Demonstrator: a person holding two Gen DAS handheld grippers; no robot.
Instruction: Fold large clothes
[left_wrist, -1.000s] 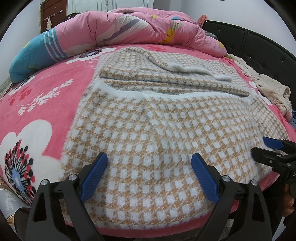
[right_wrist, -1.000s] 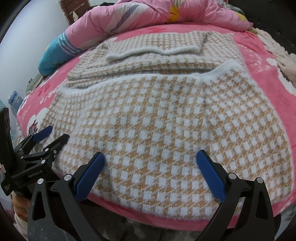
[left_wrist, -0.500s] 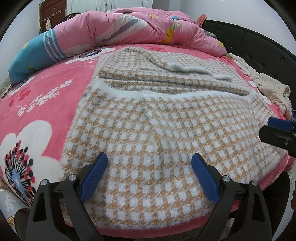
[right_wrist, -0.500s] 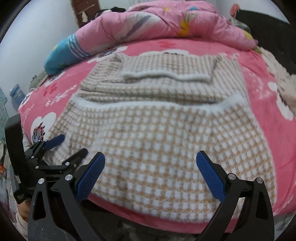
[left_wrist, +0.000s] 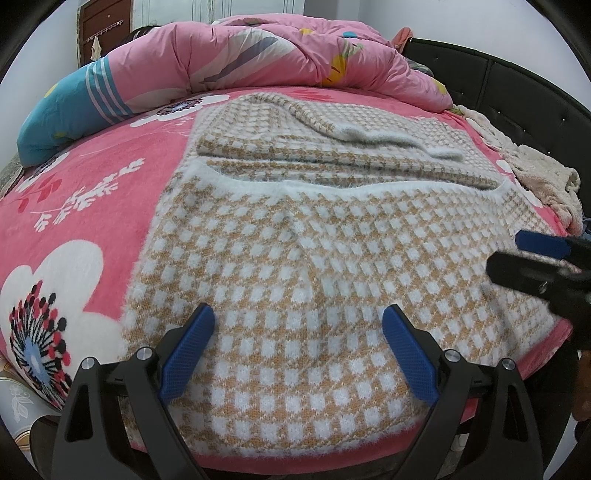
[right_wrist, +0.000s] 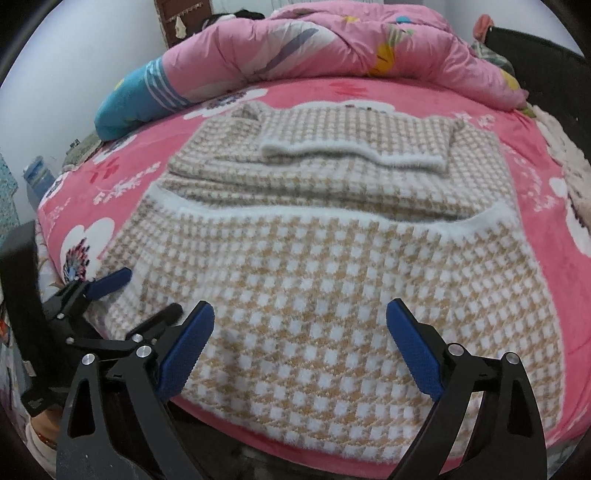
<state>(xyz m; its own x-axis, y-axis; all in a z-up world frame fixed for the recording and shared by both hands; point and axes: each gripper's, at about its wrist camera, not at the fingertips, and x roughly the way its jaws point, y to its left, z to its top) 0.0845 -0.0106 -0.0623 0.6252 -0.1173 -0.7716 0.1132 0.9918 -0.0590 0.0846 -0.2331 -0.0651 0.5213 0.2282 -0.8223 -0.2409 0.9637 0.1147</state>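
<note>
A large tan-and-white checked knit sweater (left_wrist: 314, 240) (right_wrist: 332, 258) lies flat on the pink flowered bed cover (left_wrist: 92, 184). Its top part is folded down, with a white-cuffed sleeve (left_wrist: 388, 136) laid across. My left gripper (left_wrist: 298, 312) hovers open over the near hem at the bed's front edge, and it shows at the left of the right wrist view (right_wrist: 147, 295). My right gripper (right_wrist: 300, 305) hangs over the hem's right portion; its jaws are wide and closing, and the pads press on nothing. It also shows at the right of the left wrist view (left_wrist: 511, 253).
A bunched pink duvet (left_wrist: 277, 55) with a blue striped end (left_wrist: 62, 110) lies across the far side of the bed. A black padded headboard (left_wrist: 517, 85) runs along the right, with a fluffy beige cloth (left_wrist: 535, 177) beside it. The bed's front edge drops off just under both grippers.
The right gripper has drawn back and up from the sweater, so more of the bed shows in its view. In the left wrist view it sits higher at the right edge. The left gripper stayed put.
</note>
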